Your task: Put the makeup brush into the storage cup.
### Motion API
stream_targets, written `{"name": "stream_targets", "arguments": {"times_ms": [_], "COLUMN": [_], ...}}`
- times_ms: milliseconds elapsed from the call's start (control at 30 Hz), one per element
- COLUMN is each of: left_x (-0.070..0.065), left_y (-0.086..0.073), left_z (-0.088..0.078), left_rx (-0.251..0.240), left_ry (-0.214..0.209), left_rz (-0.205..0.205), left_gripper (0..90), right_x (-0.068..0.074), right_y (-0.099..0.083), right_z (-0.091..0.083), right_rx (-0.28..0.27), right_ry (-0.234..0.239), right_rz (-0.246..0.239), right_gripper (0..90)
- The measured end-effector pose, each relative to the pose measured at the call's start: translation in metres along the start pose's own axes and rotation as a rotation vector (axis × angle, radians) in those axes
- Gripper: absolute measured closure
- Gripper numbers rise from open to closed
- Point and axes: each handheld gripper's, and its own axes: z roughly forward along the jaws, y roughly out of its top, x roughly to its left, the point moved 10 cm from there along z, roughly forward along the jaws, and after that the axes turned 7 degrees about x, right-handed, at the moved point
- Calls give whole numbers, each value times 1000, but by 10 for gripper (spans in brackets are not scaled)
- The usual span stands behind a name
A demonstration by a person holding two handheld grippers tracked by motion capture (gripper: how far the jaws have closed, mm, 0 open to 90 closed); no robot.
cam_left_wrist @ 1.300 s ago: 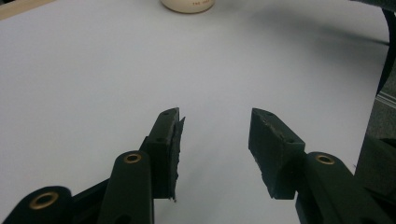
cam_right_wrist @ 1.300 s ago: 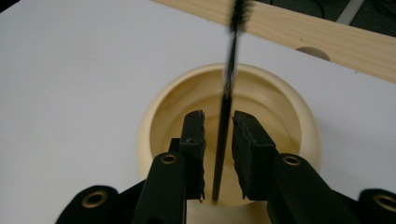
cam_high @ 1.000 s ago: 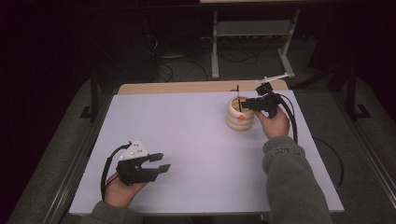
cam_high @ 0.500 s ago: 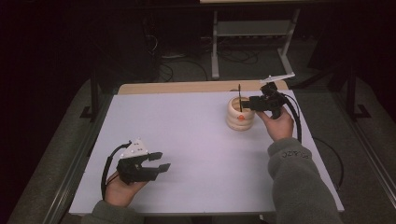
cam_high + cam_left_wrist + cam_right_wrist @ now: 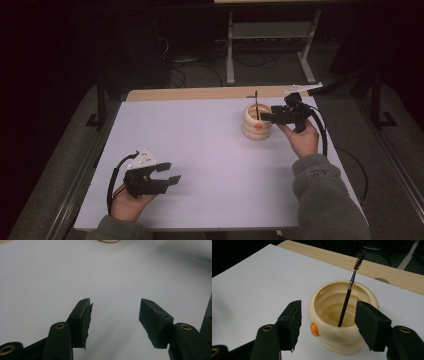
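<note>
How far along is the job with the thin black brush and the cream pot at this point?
Done, it seems: the thin black bristle-tipped brush stands leaning inside the cream ribbed ceramic pot on the white table. In hand: the right gripper is beside the pot, its jaws just opened and apart from the brush, gripping nothing. The left gripper rests open near the front edge. Left: apparently only withdrawing the right gripper.

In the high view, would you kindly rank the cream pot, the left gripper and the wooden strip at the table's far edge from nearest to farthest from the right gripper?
1. cream pot: right beside the right gripper, at its left, with a thin brush standing in it.
2. wooden strip: along the table's far edge, just behind the pot.
3. left gripper: across the table, at the near left.
</note>
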Motion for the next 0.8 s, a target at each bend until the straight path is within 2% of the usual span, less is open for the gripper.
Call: {"name": "stream_targets", "arguments": {"times_ms": [133,367,633,800], "left_x": [1,4,8,8], "left_y": [1,-1,-2,-2], "left_z": [-2,-4,-2,-2], "left_rx": [-7,-10,-10,-8], "left_ry": [6,18,30,34], "left_rz": [-4,-10,-20,-18], "left_gripper": [410,395,374,361], "right_x": [2,8,14,18], "right_y": [-4,-8,-17,-23], "right_z": [-5,-12,-12,-12], "right_rx": [5,-8,-3,2], "right_ry": [4,3,26,34], "right_rz": [6,-21,-37,-30], "right_gripper": [355,337,299,282]}}
